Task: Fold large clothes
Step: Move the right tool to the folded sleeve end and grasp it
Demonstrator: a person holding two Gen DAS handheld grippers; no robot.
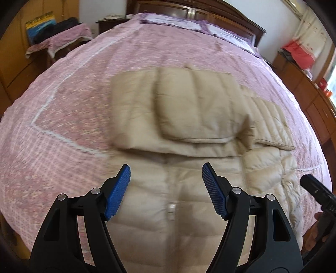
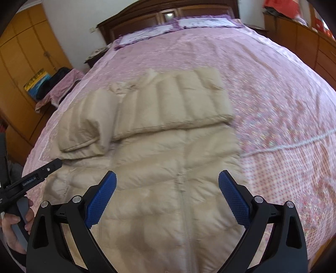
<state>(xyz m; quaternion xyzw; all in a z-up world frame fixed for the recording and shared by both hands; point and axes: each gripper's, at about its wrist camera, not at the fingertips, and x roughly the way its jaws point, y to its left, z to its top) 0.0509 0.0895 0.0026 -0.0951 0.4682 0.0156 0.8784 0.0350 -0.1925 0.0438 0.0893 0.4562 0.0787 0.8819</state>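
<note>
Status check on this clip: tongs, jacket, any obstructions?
Left tongs open, empty, above jacket. Right tongs open, empty. Beige puffer jacket flat on pink bedspread, sleeves folded across upper part. Nothing in the way.

bed [image 2: 273,84] w/ pink cover | on it: beige puffer jacket [image 2: 168,168], pillows [image 2: 201,22]

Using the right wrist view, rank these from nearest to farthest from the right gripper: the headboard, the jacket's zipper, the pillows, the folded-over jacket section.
From the right gripper:
1. Jacket's zipper, directly between the fingers.
2. Folded-over jacket section, ahead, mid-bed.
3. Pillows, at the bed's head.
4. Headboard, just behind the pillows.
</note>
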